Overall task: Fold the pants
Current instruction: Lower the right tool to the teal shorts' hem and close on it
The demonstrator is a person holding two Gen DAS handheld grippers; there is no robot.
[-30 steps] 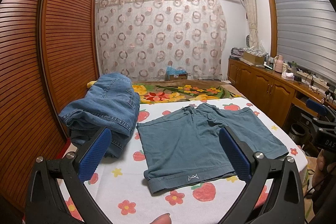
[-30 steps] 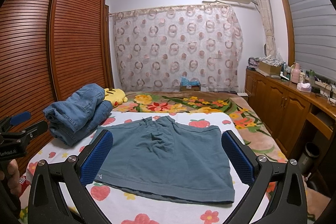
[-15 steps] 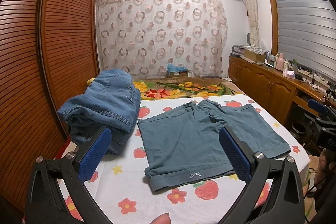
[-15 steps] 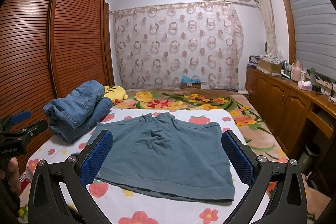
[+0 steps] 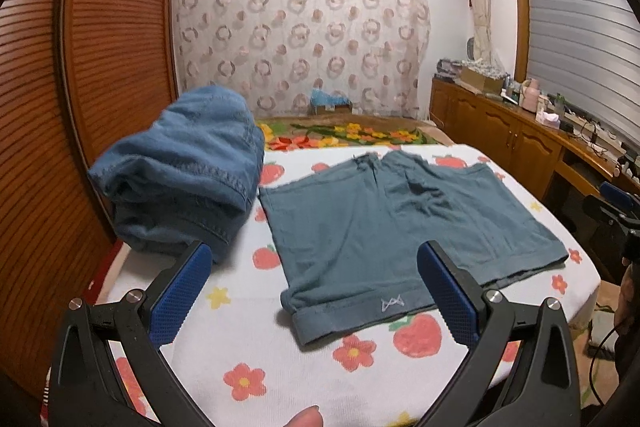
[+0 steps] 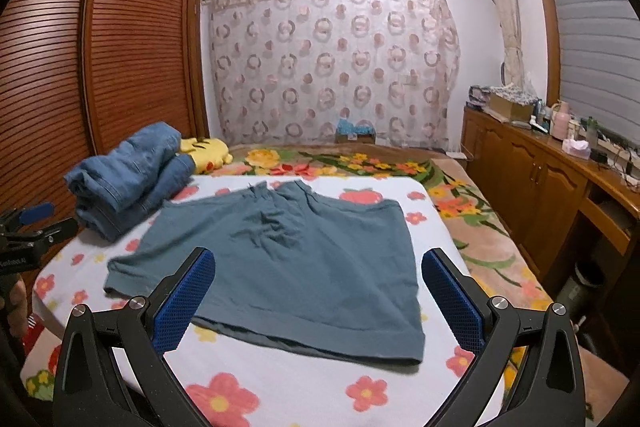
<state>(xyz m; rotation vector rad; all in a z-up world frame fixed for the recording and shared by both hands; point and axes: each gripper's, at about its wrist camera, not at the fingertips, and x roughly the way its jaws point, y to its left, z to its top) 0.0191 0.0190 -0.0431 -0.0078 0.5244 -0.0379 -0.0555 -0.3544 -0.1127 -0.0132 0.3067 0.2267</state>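
Teal short pants [image 5: 400,223] lie spread flat on the bed's strawberry-and-flower sheet [image 5: 240,339], waistband toward the far curtain, leg hems toward me. The left leg hem, cuffed with a small white logo [image 5: 392,303], lies just ahead of my left gripper [image 5: 314,293], which hovers open and empty above the sheet. In the right wrist view the same pants [image 6: 288,259] lie ahead, and my right gripper [image 6: 318,299] is open and empty over the near right hem. Each gripper appears at the edge of the other's view, held by a hand.
A pile of folded blue jeans [image 5: 188,175] sits left of the pants, beside the wooden louvred wardrobe [image 5: 80,75]. A yellow plush toy [image 6: 206,155] lies behind the jeans. A wooden sideboard [image 6: 560,187] with clutter runs along the right. A floral blanket [image 6: 344,163] covers the far bed.
Both grippers have moved forward and lower toward the pants, which now look larger and closer. Both stay open; the pants have not moved.
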